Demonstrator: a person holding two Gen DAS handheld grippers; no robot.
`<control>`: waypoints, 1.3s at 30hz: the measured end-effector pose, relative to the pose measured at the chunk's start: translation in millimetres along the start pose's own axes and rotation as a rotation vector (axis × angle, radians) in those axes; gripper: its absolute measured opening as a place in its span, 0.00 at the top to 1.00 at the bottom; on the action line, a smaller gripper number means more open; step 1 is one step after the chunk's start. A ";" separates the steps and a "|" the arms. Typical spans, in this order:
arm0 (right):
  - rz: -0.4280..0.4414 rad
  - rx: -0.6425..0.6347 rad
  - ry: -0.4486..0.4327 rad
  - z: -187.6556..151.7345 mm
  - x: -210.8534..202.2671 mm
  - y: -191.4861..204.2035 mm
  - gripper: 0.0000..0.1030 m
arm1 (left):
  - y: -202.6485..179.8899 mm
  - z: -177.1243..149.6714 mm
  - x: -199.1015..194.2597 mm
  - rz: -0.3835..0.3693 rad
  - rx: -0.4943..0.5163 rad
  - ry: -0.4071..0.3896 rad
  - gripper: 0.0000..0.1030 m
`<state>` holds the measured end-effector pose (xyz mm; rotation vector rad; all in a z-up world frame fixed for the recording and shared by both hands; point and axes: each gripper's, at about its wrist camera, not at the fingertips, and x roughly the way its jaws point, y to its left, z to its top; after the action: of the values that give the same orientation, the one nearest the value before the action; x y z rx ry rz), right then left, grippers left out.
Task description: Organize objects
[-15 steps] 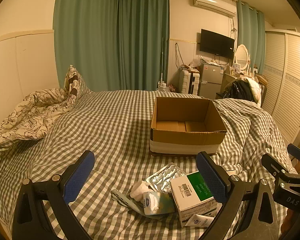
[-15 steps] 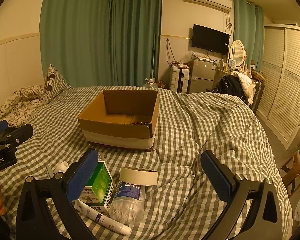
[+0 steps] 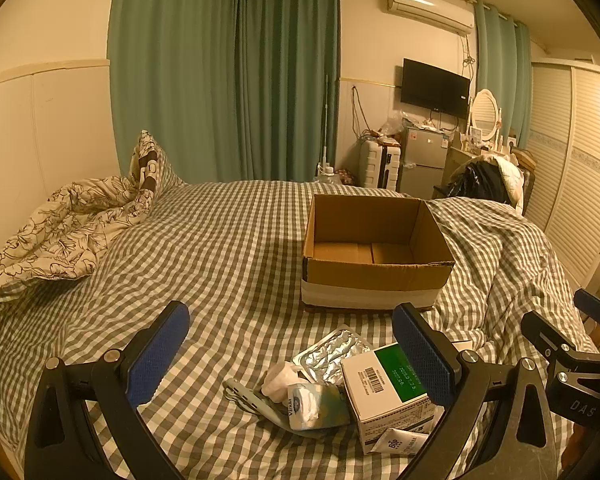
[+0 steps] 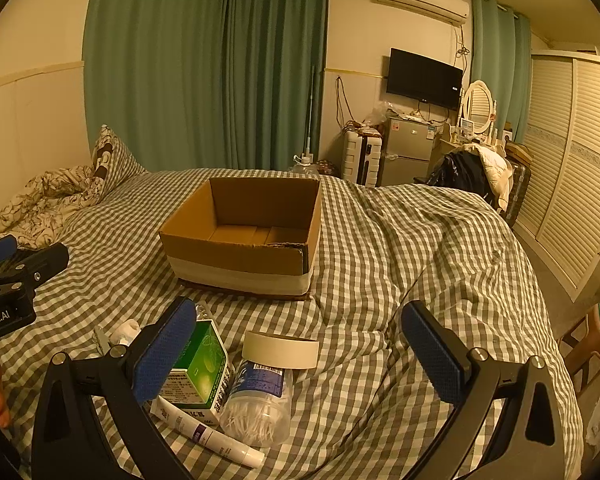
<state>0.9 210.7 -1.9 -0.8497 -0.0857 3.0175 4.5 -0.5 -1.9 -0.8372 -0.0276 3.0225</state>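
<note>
Cardboard box (image 3: 374, 256): stands open on the checked bed (image 3: 219, 264), at 12 o'clock from the small pile; only its bare bottom shows inside.
Pile: green-white carton (image 4: 197, 364), cotton swab jar (image 4: 259, 404), tape roll (image 4: 279, 350) and white tube (image 4: 215, 440) lie close together, the roll against the jar.
Left side of pile: foil blister pack (image 3: 332, 354) and tissue packet (image 3: 312, 400) beside the carton.
Left tool (image 3: 291, 360): jaws wide apart, holding nothing, above the pile.
Right tool (image 4: 295, 356): jaws wide apart, holding nothing.
</note>
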 end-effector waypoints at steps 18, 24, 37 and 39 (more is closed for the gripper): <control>0.033 -0.010 -0.012 0.7 -18.9 1.6 0.00 | -1.2 0.6 -12.1 -0.003 0.030 0.013 0.00; 0.082 -0.097 0.076 -17.8 -4.9 12.0 0.00 | 9.4 -24.2 1.7 0.032 0.058 0.100 0.00; 0.133 -0.334 0.362 -97.9 63.6 68.3 0.01 | 16.4 -86.4 52.3 0.040 0.082 0.330 0.00; 0.102 -0.377 0.360 -101.6 64.8 74.0 0.01 | 15.5 -86.4 53.9 0.038 0.083 0.332 0.00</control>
<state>-0.7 143.3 -126.2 -1.4505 -0.6386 2.9229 2.6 -14.1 -104.0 -1.3286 0.1147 2.8518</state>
